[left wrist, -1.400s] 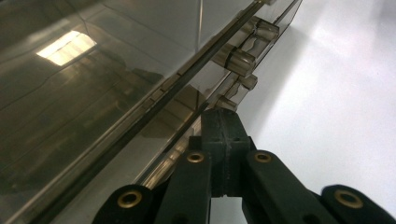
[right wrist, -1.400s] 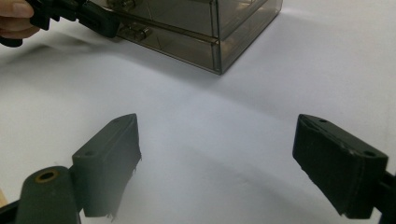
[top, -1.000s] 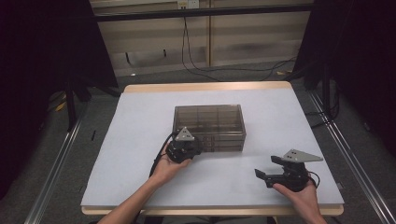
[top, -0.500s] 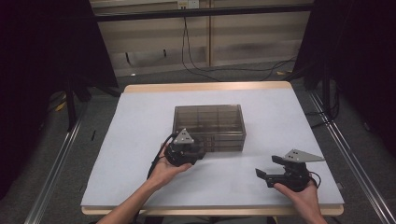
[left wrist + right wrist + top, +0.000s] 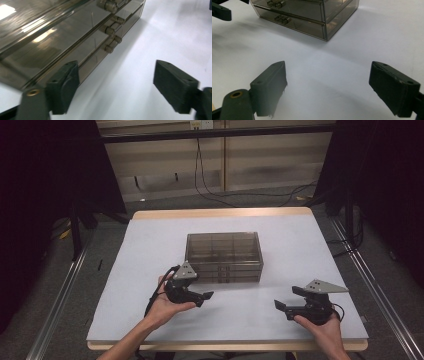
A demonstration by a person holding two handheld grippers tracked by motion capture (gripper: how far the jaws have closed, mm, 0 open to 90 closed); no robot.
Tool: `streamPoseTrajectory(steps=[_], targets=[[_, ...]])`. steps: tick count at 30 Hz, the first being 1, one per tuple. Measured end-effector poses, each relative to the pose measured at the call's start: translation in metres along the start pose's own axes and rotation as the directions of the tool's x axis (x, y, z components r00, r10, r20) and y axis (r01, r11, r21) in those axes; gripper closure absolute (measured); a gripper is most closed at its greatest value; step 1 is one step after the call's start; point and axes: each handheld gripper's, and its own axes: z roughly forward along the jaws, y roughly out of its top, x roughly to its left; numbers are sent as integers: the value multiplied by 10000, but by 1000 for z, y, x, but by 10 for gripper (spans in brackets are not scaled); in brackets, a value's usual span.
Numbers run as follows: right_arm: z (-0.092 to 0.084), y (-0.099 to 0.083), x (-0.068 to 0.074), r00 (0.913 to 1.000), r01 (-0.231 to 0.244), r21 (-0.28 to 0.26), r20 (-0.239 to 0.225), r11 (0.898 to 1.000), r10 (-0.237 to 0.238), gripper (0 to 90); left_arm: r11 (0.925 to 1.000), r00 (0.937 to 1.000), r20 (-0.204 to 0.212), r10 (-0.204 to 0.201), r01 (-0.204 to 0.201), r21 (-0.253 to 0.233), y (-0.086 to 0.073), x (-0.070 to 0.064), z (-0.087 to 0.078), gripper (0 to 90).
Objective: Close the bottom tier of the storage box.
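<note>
Landmark for these notes: the smoky translucent plastic drawer box (image 5: 223, 256), standing about mid-table on the white-topped table with a pale wood edge (image 5: 300, 245).

Nearest the person, right hand (image 5: 325, 332) held the right black two-jaw gripper (image 5: 290, 300) well off the box's front right corner, low over the white surface. Jaws stood wide apart with nothing between them. In the right gripper view both black pads (image 5: 270, 86) framed bare tabletop, with the box's corner (image 5: 312, 15) farther ahead and to the left. Grey three-cornered plate (image 5: 320, 286) sat on top of this gripper.

Left hand (image 5: 165, 307) held the left black two-jaw gripper (image 5: 200, 296) just in front of the box, by its front left corner. Jaws were likewise spread, empty. In the left gripper view one pad (image 5: 63, 86) sat near the box's lower front edge; whether it touched, I could not tell. The other pad (image 5: 175, 87) was out over the open table. Small cylindrical drawer knobs (image 5: 111, 45) lined the box's stacked drawer fronts, all drawers appearing shut.

Beyond the box, the table's far wooden edge, then dark cables (image 5: 210, 185) hanging down a pale back wall (image 5: 270, 160).
</note>
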Motion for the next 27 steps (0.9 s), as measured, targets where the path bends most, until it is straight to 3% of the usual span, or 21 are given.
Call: streamPoseTrajectory(steps=[1, 5, 8, 14, 18, 22, 25, 27], targets=[[0, 0, 0, 10000, -18, 0, 22, 10000, 18, 145, 9999, 10000, -59, 14, -13, 111, -1, 0, -3, 183], [-2, 1, 0, 9999, 9, -171, 102, 9999, -7, 143, 9991, 9996, -33, -278, 277, -309, -8, 4, -15, 121], [-3, 0, 0, 9999, -57, -167, 150, 9998, 59, 142, 9988, 9997, -70, -235, 232, -433, -13, 5, -24, 87], [-5, 0, -1, 9997, -73, -289, 227, 9996, 80, 135, 9945, 9934, -767, -853, 802, -673, -31, 7, -45, 73], [-4, 0, -2, 9995, -159, -273, 274, 9995, 167, 130, 9952, 9867, -1499, -633, 511, -833, -42, 3, -57, 76], [-4, 0, -4, 9993, -264, -117, 255, 9996, 267, 124, 9900, 9846, -1481, -932, 759, -1187, -54, 0, -68, 76], [-5, -1, -5, 9987, -267, -232, 430, 9994, 277, 121, 9879, 9788, -1770, -1027, 795, -1335, -69, 1, -72, 76], [-6, -1, -7, 9981, -293, -202, 540, 9994, 304, 114, 9850, 9802, -1556, -1225, 1009, -1397, -77, 5, -71, 76]])
